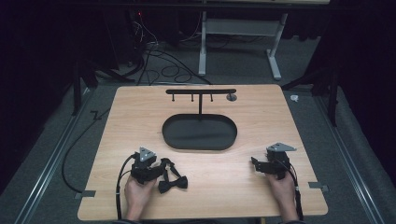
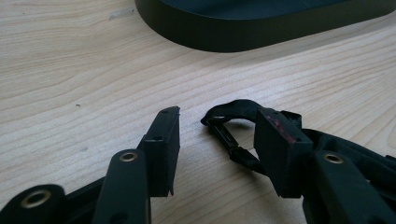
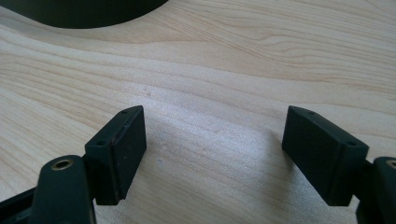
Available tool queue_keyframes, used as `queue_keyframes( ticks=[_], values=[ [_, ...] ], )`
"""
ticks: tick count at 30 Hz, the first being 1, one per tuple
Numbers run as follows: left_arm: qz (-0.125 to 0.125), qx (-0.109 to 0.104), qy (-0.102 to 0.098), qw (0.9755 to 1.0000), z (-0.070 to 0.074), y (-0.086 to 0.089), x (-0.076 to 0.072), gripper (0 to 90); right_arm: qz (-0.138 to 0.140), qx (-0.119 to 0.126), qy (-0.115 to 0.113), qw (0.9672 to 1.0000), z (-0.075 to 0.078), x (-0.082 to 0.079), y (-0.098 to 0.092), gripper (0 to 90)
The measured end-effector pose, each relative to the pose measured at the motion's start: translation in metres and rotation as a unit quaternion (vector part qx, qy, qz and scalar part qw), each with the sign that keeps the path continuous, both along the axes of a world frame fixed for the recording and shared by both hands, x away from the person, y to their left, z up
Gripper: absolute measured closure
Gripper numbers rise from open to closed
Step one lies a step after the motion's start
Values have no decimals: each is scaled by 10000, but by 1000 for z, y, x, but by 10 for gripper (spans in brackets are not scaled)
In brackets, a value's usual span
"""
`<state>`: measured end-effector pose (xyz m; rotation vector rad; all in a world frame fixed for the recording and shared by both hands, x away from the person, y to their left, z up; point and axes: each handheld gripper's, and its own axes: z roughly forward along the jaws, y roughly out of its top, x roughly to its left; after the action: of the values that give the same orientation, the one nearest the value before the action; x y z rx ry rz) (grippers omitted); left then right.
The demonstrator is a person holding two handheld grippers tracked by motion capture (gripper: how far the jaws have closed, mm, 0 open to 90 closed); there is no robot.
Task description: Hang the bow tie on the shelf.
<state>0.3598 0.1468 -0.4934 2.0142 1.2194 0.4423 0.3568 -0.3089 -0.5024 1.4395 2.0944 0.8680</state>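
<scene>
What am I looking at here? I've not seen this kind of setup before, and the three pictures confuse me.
A person sits at a wooden table and holds a hand tool with two black jaws in each hand: the left gripper and the right gripper. The high view looks down from above the person. The other two pictures come from small cameras riding on each tool, looking along its jaws.

On the table stands a black oval tray with a T-shaped hanger stand rising from its far side. Near the left gripper lies a black bow tie with its strap. In the left gripper view the strap lies between the open jaws, not yet pinched. The right gripper's jaws are open over bare wood. Nothing is held.
</scene>
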Motion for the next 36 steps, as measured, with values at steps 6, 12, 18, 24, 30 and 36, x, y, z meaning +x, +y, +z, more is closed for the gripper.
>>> queue_keyframes(
  ticks=[6,12,18,24,30,36],
  values=[
    [-2,53,6,10000,-3,-3,0,525,-1,1,0,10000,0,0,0,229],
    [-27,166,32,9999,-7,-6,0,561,-6,4,4,10000,0,0,0,229],
    [-73,292,-33,9995,-6,-8,-2,670,-5,3,3,10000,0,0,0,229],
    [-146,273,-26,9995,-6,-9,-2,784,-4,2,3,10000,0,0,0,229],
    [-262,196,28,9995,-6,-10,-2,868,1,-1,0,10000,0,0,0,229],
    [-333,91,71,9994,-6,-10,-1,874,-5,3,3,10000,0,0,0,229]
  ],
)
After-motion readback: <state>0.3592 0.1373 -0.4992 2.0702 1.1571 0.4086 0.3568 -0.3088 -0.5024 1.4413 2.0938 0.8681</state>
